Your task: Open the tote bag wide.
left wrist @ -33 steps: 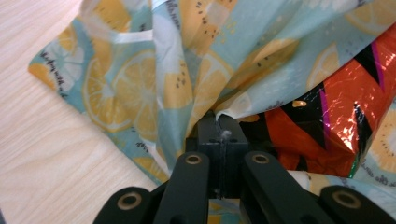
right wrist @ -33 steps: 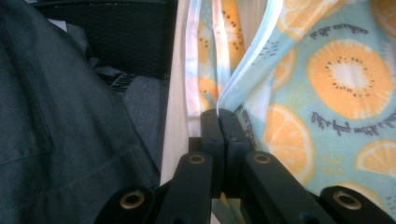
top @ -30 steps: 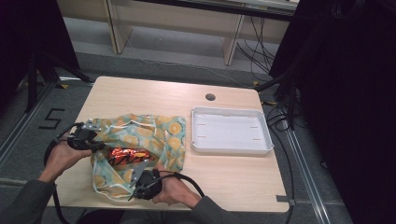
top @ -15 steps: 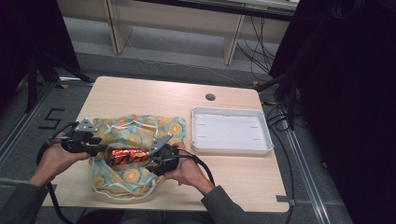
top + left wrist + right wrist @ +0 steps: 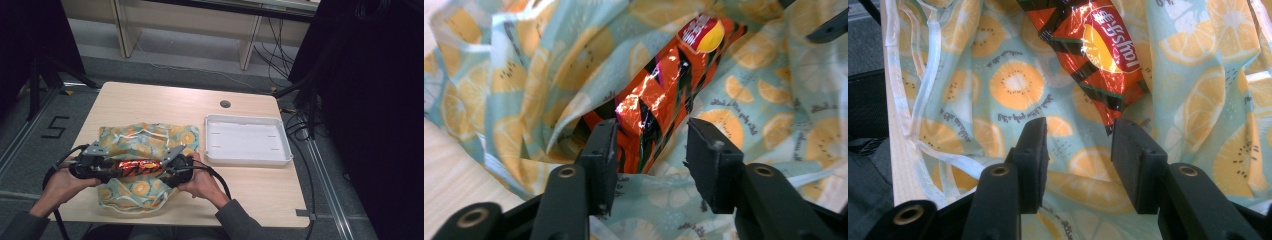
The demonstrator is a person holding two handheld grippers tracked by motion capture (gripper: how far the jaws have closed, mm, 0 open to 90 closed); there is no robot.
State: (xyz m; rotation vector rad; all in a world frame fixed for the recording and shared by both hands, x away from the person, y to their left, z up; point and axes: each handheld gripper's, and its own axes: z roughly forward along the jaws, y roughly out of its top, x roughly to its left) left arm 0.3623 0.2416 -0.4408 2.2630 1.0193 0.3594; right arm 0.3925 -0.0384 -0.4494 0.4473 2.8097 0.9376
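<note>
The wooden surface (image 5: 150, 102) spans the middle of the high view, a white tray (image 5: 247, 141) at centre right. At lower left lies a lemon-print bag (image 5: 145, 140), and across it an orange snack packet (image 5: 137, 166). The left gripper (image 5: 651, 150) and right gripper (image 5: 1078, 145) flank the packet's ends, both with jaws spread, pinching nothing.

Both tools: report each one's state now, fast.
Left tool: open, jaws either side of the orange snack packet's end, not clamped.
Right tool: open, holding nothing; packet's corner just above the gap.
</note>
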